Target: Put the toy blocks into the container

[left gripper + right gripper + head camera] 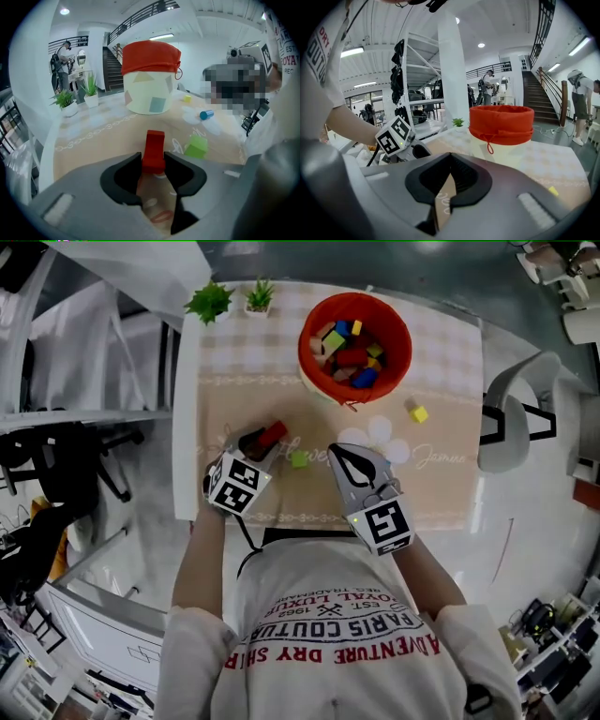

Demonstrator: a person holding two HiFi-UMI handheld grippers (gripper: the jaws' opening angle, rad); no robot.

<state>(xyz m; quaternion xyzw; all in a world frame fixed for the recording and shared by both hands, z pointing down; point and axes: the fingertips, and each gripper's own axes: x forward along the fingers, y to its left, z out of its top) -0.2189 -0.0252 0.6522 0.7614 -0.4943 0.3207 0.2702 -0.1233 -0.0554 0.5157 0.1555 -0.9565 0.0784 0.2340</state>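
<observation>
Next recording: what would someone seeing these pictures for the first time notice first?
The bright red container, heaped with coloured blocks, stands at the far side of the beige mat. Nearer the person, the left gripper has its fingers closed on a red block, with a green block lying between the two grippers. The right gripper is shut and empty.
</observation>
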